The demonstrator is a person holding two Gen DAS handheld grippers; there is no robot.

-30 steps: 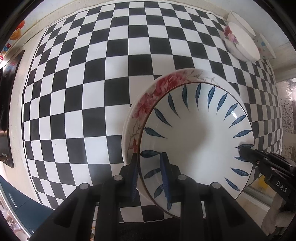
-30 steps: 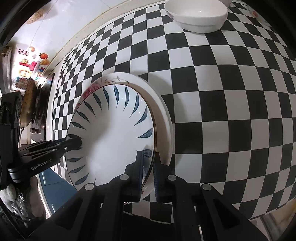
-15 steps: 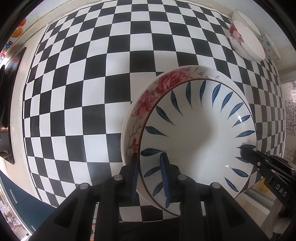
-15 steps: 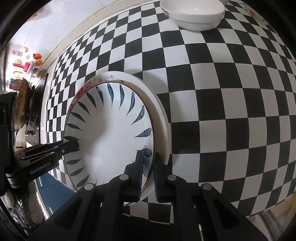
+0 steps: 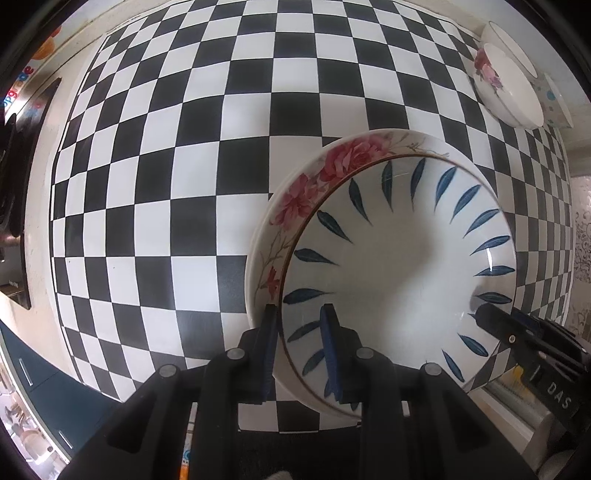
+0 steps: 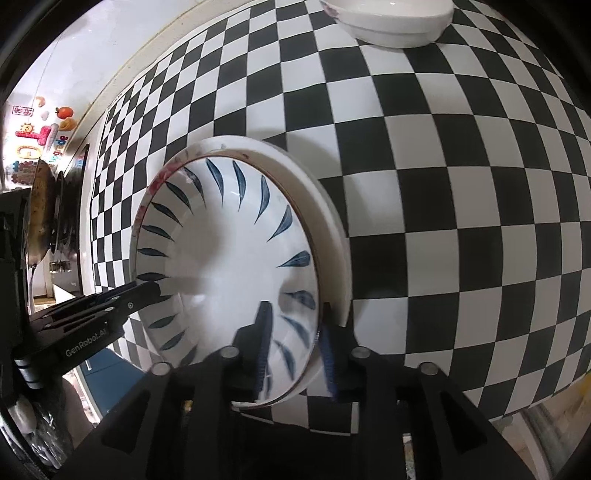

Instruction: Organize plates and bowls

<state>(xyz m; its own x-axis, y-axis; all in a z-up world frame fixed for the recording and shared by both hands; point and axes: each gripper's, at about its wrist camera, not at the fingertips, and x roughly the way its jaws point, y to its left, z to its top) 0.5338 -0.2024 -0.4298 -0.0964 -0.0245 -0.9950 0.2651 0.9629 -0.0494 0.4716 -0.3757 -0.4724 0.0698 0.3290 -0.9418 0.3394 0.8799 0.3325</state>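
Note:
A white plate with blue leaf marks (image 5: 399, 266) sits inside a larger plate with red roses on its rim (image 5: 325, 166), on the checkered table. My left gripper (image 5: 299, 347) is shut on the near rim of the stack. My right gripper (image 6: 293, 345) straddles the opposite rim (image 6: 314, 295) with its jaws spread wider than the rim. Each gripper shows in the other's view: the right one (image 5: 517, 332) at the blue-leaf plate's right edge, the left one (image 6: 110, 306) at its left edge.
Stacked white bowls, one with a rose print (image 5: 506, 85), stand at the far right of the table, seen as a white bowl (image 6: 388, 14) at the top of the right wrist view. A stove with a pan (image 6: 40, 214) lies to the left. The table's near edge runs just under the stack.
The right gripper's jaws have spread apart from the plate rim they pinched before. The left gripper keeps its hold. The plate stack has stayed in place.

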